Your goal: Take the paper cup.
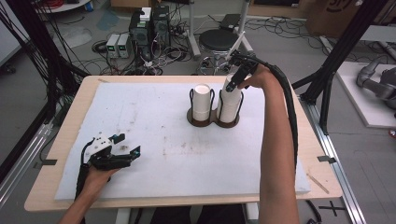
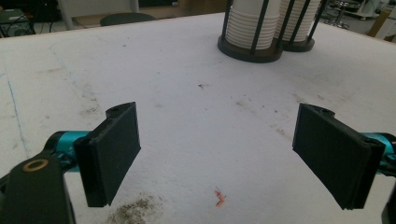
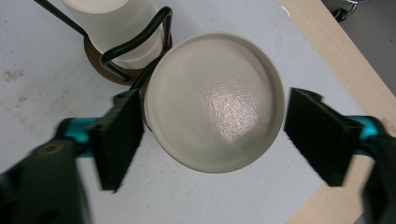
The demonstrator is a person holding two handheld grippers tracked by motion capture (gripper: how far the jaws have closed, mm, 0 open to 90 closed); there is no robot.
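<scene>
- The right gripper [image 1: 232, 85] is in the upper right of the high view, pointing steeply down over the right-hand stack of paper cups [image 1: 229, 103].
- That stack stands upright in a black wire cup holder [image 1: 214, 120], long axis vertical. The cups sit upside down, with the flat bottom of the top cup facing up.
- In the right gripper view the top cup's round bottom [image 3: 215, 100] lies in the middle of the frame, between the two jaws. The jaws are apart, one on each side of it. The left jaw sits at the cup's edge, while a narrow gap shows beside the right jaw; I cannot tell whether either one presses.
- A second stack [image 1: 202, 101] stands upright just to the left in the same holder.
- The left gripper [image 1: 126, 145] rests low at the lower left of the high view on the white mat [image 1: 154, 140] that covers the counter [image 1: 70, 121]. Its jaws are spread wide with only mat between them.
</scene>
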